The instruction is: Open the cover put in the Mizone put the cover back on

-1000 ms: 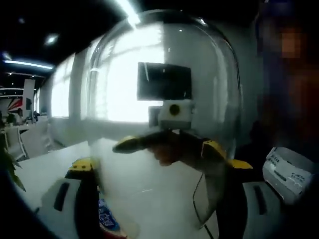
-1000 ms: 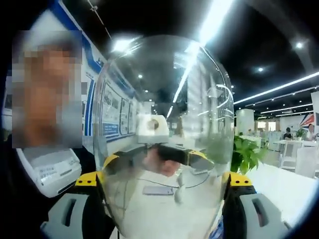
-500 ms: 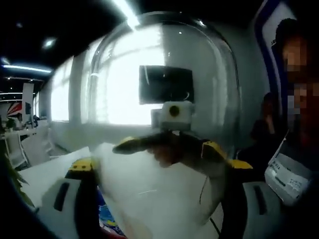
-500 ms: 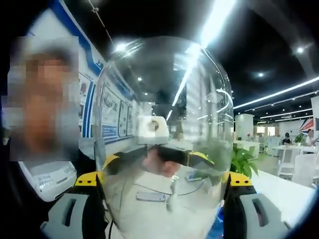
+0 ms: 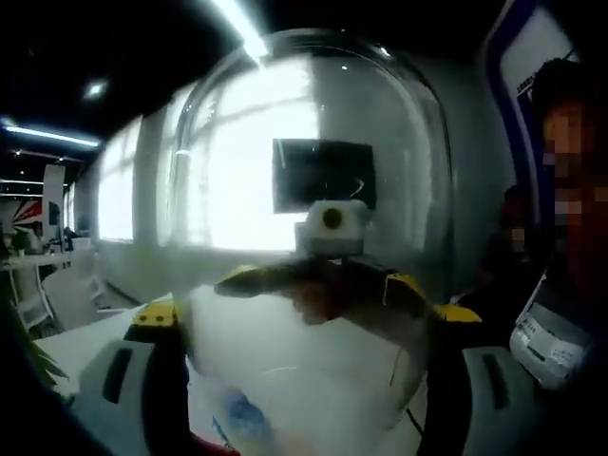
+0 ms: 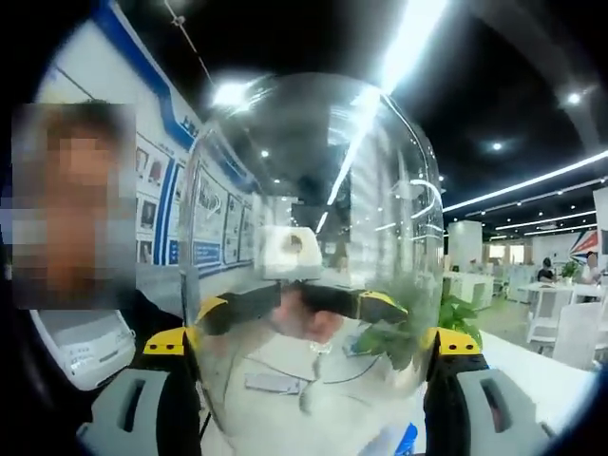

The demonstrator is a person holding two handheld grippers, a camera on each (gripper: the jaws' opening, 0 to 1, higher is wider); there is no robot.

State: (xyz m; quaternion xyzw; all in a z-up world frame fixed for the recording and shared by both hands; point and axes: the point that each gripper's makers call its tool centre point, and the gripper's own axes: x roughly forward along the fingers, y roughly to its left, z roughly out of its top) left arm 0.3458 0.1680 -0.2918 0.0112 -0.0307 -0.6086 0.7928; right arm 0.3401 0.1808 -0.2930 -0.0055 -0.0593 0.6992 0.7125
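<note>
Now the clear dome cover [image 5: 313,190] is up off the table, pinched between both grippers from opposite sides. Left gripper [image 5: 309,380] is clamped on the dome's lower wall, jaws pressed against the glass on either side. Right gripper [image 6: 313,380] is doing the same from the far side, its jaws squeezing the same cover [image 6: 313,209]. Looking through the dome in each view, you catch the opposite gripper's yellow-tipped jaws. Low in the left gripper view a blurred blue patch, likely the Mizone [image 5: 242,418], sits on the white table [image 5: 85,342]. A green plant [image 6: 461,318] stands beyond, right gripper view, with a person's badge [image 5: 546,347] beside.
</note>
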